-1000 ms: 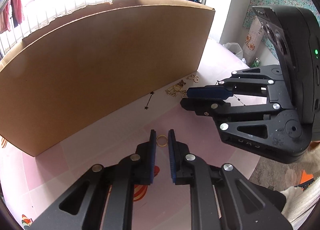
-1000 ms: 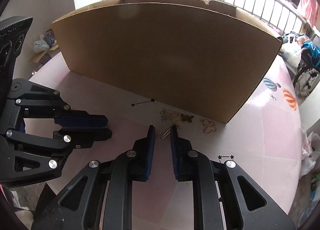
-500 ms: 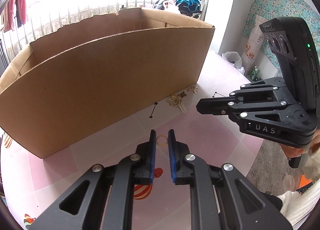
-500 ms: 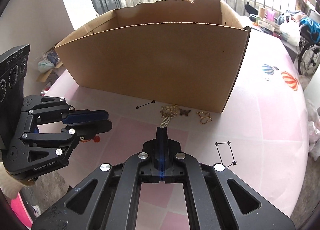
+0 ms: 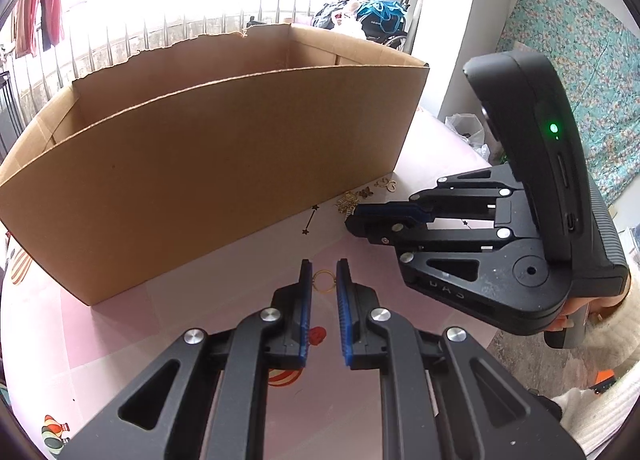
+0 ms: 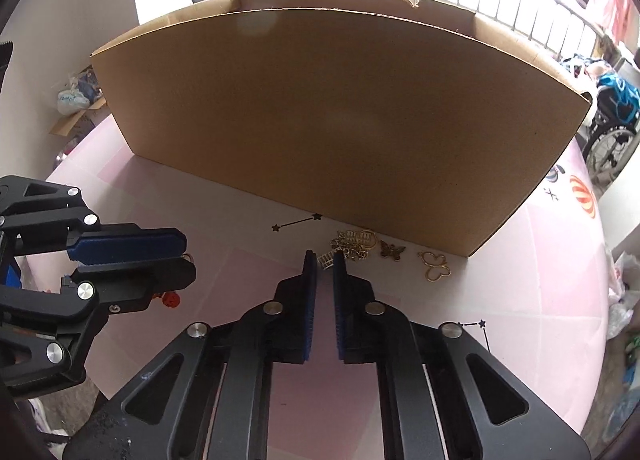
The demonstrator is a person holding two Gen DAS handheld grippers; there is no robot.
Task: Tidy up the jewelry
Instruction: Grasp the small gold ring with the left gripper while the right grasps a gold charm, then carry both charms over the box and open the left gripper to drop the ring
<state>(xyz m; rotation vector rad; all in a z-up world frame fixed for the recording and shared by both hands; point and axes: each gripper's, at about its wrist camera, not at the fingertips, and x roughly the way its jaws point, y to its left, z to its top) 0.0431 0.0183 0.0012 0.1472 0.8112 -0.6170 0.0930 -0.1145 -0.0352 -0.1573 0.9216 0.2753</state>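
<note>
- Gold ring (image 5: pixel 322 280): it sits between the two blue pads of the left gripper (image 5: pixel 323 266), up off the pink table (image 5: pixel 192 300). It has not slid since a second ago.
- Left fingers are almost together. They pinch the ring by its sides, and only a thin gap is left.
- Next, a tiny gold ladder charm (image 6: pixel 325 261) sits at the very tips of the right gripper (image 6: pixel 324 254).
- What changed: a second ago the right fingers stood wider around this charm. Now they are much closer, and the charm fills the small gap between them.
- I think the pads press on the charm, but it is so small that I cannot be sure.
- That would mean both tools now have one piece each, ready to go away.
- More gold bits wait close by in a little pile (image 6: pixel 354 242). Beside it lie a butterfly charm (image 6: pixel 392 251) and a wire butterfly (image 6: pixel 434 266).
- Behind them stands the big cardboard box (image 6: pixel 320 120), open at the top. The pile is right at the foot of its wall.
- My guess is the pieces go in the box, so each tool must lift over the wall.
</note>
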